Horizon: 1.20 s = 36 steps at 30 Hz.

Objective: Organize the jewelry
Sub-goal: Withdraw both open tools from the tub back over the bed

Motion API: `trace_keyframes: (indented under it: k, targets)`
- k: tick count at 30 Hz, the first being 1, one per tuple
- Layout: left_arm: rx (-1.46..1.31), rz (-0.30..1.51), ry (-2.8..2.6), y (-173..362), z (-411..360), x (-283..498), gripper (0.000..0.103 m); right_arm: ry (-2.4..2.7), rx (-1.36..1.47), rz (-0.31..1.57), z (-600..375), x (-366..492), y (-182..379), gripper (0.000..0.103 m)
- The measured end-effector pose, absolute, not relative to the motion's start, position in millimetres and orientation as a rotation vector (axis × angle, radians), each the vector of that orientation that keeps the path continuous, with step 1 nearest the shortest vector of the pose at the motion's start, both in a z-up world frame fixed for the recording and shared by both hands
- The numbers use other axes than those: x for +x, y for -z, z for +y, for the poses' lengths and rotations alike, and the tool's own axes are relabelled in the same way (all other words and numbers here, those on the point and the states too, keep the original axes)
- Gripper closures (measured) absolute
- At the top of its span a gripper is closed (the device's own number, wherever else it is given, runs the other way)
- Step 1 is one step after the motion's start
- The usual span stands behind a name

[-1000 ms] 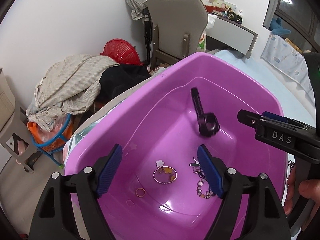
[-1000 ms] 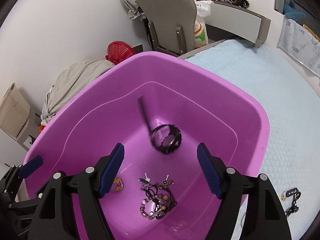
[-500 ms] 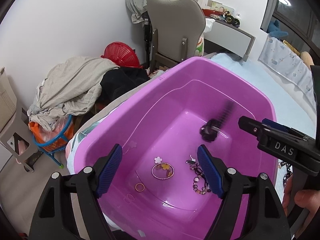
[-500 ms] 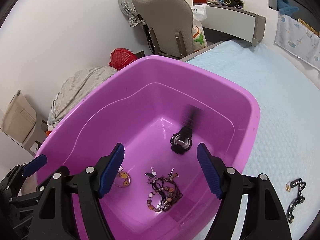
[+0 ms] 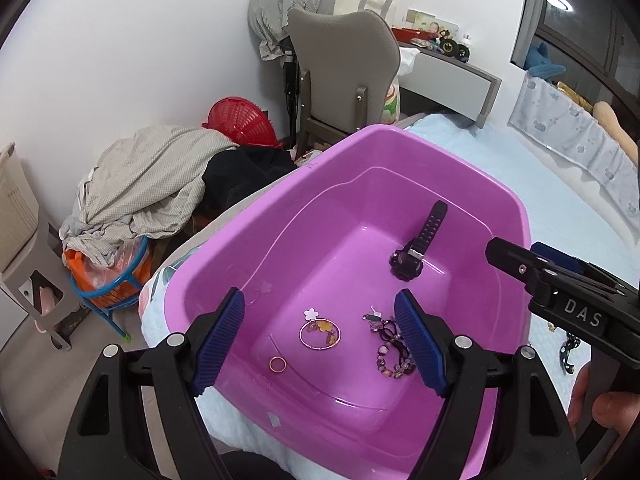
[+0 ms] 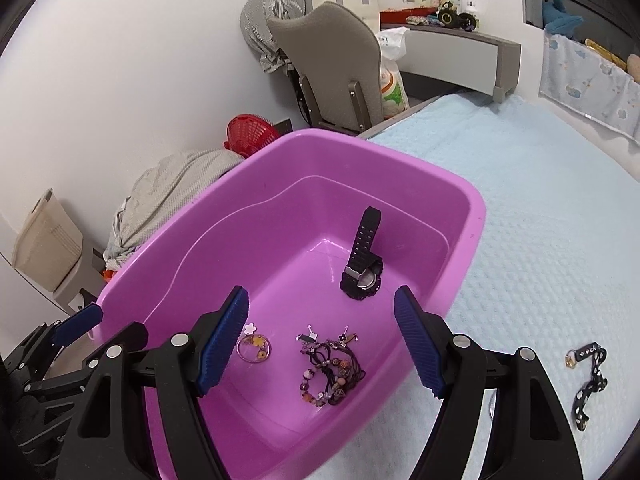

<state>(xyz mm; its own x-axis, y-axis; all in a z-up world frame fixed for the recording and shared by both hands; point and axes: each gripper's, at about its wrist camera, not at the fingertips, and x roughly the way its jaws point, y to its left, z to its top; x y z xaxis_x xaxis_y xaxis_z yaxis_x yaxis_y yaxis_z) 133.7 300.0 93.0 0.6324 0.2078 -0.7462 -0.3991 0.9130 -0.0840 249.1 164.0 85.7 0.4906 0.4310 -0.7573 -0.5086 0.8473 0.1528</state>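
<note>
Both tools are hovering above the purple plastic tub, which is sitting at the edge of the bed. The left hand-held gripper is spread wide with nothing between its blue pads, and the right hand-held gripper is likewise released and carrying nothing.

One risk is the black strap with pale dots and a small gold charm, which is lying on the bedcover well apart from the tub. It looks thin and limp against a soft quilted surface, so a pinch could be catching fabric or slipping off, and lifted by one end it could be swinging against the tub rim and falling outside. The tub is also sitting near the mattress edge, so a downward push on its rim could be tipping it.

Inside the tub, a black wristwatch is resting near the far right corner with one band leaning up the wall. Nearer, a tangle of beaded bracelets and dark cords is lying beside a round floral hoop pendant, a white flower charm and a small gold ring.
</note>
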Motion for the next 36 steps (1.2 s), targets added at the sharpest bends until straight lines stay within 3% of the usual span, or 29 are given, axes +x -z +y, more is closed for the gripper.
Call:
trace_keyframes:
  k: [36]
  targets:
    - [-0.136, 0.793, -0.178, -102.5, 172.1, 91.2, 0.027, -0.416, 0.109, 0.773, -23.1, 138.7, -91.3, 0.031]
